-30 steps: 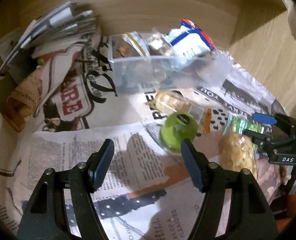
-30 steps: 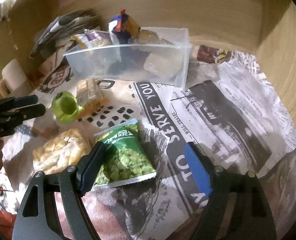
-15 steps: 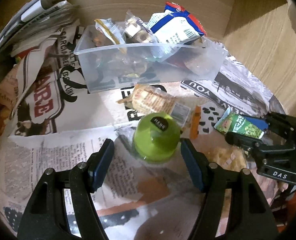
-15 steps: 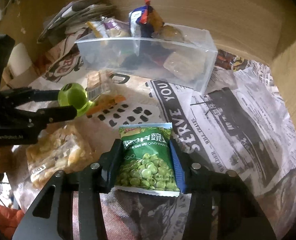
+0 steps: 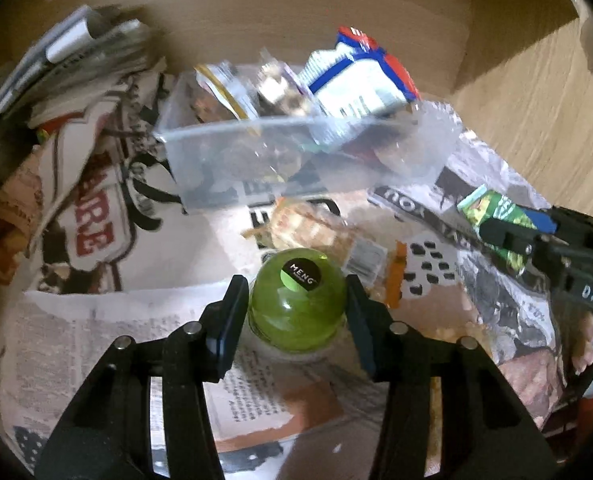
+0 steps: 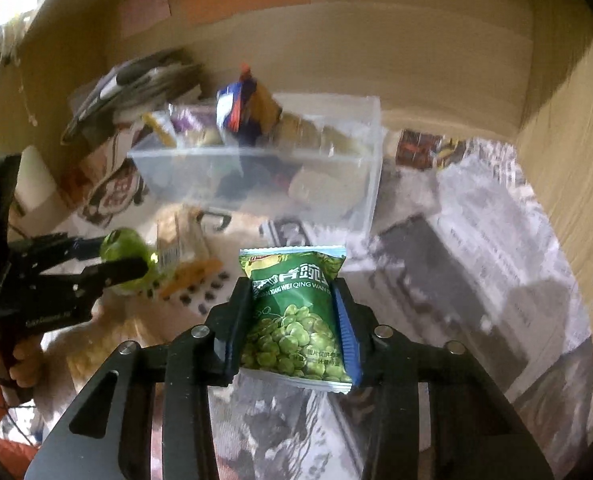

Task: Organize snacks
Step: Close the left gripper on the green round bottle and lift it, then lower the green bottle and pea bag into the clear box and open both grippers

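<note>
Left wrist view, left claw: I see its two fingers narrowed around the green round jelly cup. They look touching or almost touching its sides; I cannot tell if the grip is already firm.
Left wrist view, place of the cup: it stands on the newspaper near the middle of the bench, just in front of a clear-wrapped cracker pack.
Left wrist view, advice for this step: the cup is smooth and round, so I judge I should squeeze at its widest part and lift straight up, because it may slip out forward.
Left wrist view, clear plastic bin: it sits toward the back edge of the bench, with several packets standing inside; a blue, white and red bag sticks out above the rim. The picture is blurred there, so I do not name the others.

Right wrist view, right claw: it is closed on the green pea packet, one finger on each long side, and the packet appears lifted from the newspaper.
Right wrist view, advice: the packet is soft, so I would keep the pressure steady and bring it over the rim of the bin before I release.
Right wrist view, bin content: already quite full, packets upright and crowded at the left part; the right end seems freer, I judge the packet fits there.
Right wrist view, other claw: the left one is at the left, around the cup.
</note>
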Demonstrator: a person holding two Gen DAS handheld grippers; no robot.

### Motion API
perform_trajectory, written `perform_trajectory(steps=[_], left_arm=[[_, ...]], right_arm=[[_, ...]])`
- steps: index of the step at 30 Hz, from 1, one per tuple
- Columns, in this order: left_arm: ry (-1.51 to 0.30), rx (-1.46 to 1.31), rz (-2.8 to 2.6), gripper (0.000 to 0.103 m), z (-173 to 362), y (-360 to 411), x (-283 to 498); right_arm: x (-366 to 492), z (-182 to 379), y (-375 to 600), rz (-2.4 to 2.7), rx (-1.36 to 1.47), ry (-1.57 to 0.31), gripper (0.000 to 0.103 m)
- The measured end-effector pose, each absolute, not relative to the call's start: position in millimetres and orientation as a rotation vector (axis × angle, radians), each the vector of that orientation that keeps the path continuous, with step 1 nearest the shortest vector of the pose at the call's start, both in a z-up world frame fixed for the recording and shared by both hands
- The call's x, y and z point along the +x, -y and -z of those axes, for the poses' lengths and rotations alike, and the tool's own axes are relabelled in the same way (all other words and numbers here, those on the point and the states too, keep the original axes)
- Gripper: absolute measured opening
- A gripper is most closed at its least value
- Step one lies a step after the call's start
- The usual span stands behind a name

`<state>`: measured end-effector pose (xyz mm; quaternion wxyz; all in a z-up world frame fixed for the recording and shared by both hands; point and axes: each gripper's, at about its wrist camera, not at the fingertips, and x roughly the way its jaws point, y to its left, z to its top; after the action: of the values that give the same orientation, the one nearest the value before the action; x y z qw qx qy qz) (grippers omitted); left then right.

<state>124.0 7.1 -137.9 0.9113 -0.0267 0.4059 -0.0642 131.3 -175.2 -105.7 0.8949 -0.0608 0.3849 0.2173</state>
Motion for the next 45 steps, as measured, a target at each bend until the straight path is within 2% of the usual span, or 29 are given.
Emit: perform_trajectory(steps=[10,20,41,45], left_arm=[[-0.754,-0.094,0.077,0.048,98,-41,140],[-0.737,-0.130,0.035,0.048,81,-63,182],[-0.728,-0.063,0.037,0.048,89,-57,237],[-0.718,-0.034,0.022,0.048,91,-53,240]], right_arm=[[157,77,169,-0.460,-0.113,-0.718,0.036],[191,58,165,-0.440,-0.101,-0.667,0.036],[271,76,137,-0.421,-0.125,-0.752,0.037],[275,81,133,-0.414,-0.127,-0.756,0.039]])
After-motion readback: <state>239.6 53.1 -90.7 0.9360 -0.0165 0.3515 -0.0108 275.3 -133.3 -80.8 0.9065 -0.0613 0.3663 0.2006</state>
